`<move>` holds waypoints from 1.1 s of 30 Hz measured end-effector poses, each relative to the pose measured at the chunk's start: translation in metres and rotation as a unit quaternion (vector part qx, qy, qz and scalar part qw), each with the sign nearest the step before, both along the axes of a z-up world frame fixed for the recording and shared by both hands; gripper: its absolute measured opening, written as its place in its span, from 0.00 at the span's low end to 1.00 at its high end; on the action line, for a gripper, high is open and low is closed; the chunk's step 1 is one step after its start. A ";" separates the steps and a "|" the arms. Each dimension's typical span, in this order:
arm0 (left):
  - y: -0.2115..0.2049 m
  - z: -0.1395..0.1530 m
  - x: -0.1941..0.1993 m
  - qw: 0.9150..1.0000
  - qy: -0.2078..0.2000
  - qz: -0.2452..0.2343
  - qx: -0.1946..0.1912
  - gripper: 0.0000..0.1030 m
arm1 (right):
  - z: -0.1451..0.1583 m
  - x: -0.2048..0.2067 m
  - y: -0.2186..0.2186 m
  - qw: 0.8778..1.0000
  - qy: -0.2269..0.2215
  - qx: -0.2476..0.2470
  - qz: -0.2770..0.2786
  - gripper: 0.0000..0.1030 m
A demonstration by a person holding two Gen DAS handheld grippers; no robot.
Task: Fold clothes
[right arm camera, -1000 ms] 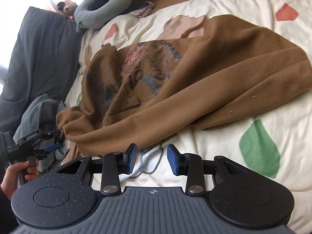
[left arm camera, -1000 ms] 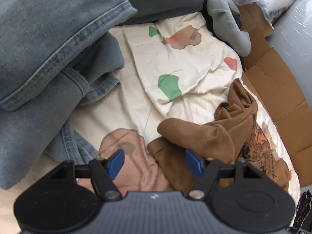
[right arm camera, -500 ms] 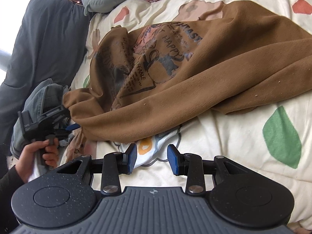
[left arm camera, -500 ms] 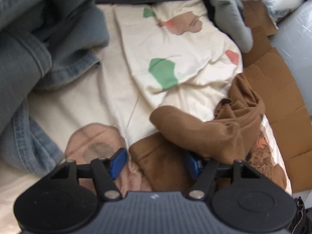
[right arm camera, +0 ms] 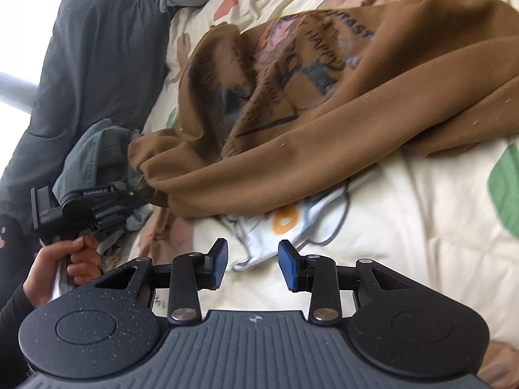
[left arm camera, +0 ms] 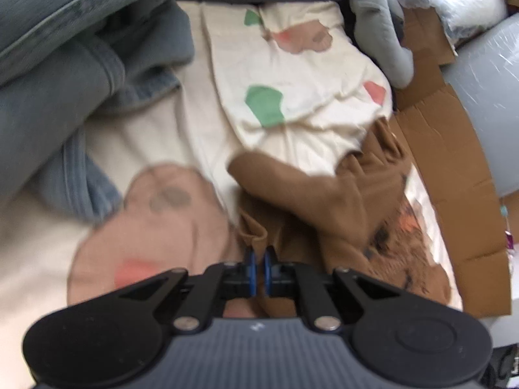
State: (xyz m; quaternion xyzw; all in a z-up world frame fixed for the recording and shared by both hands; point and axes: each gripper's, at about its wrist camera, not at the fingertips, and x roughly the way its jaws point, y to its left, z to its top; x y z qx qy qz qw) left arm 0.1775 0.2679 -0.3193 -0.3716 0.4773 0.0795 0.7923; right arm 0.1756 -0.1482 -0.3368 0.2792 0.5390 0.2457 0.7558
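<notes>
While the left tool (left arm camera: 258, 267) pinches it, the brown shirt (right arm camera: 340, 103) lies ahead of the right tool (right arm camera: 253, 264).

The setting is a bedroom in a home. The work surface is a bed covered by a cream quilt (right arm camera: 421, 214) printed with green, red and tan cartoon shapes. A dark grey pillow (right arm camera: 97, 64) lies at one side of the bed. Loose garments rest on the quilt: denim jeans (left arm camera: 65, 64) in a heap and a brown printed sweatshirt (right arm camera: 356, 103). A grey soft toy (left arm camera: 379, 32) lies at the far end of the bed. Flattened cardboard (left arm camera: 454, 168) lines the edge beside the bed. Daylight enters from the far side.
</notes>
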 end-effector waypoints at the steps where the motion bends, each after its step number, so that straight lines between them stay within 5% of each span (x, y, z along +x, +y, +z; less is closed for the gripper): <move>1: -0.004 0.002 -0.005 1.000 0.004 -0.002 -0.008 0.05 | -0.001 -0.001 0.002 1.000 0.002 0.004 0.001 0.40; 6: -0.023 0.006 -0.026 0.999 0.024 -0.011 -0.041 0.05 | -0.003 -0.002 0.008 1.000 0.010 0.023 0.001 0.42; 16: -0.067 0.006 -0.044 0.990 0.052 -0.080 -0.108 0.05 | -0.018 -0.007 0.020 0.994 0.060 0.095 -0.016 0.63; 33: -0.130 -0.005 -0.049 0.958 0.054 -0.180 -0.216 0.05 | -0.064 -0.019 0.021 0.955 0.194 0.213 -0.073 0.69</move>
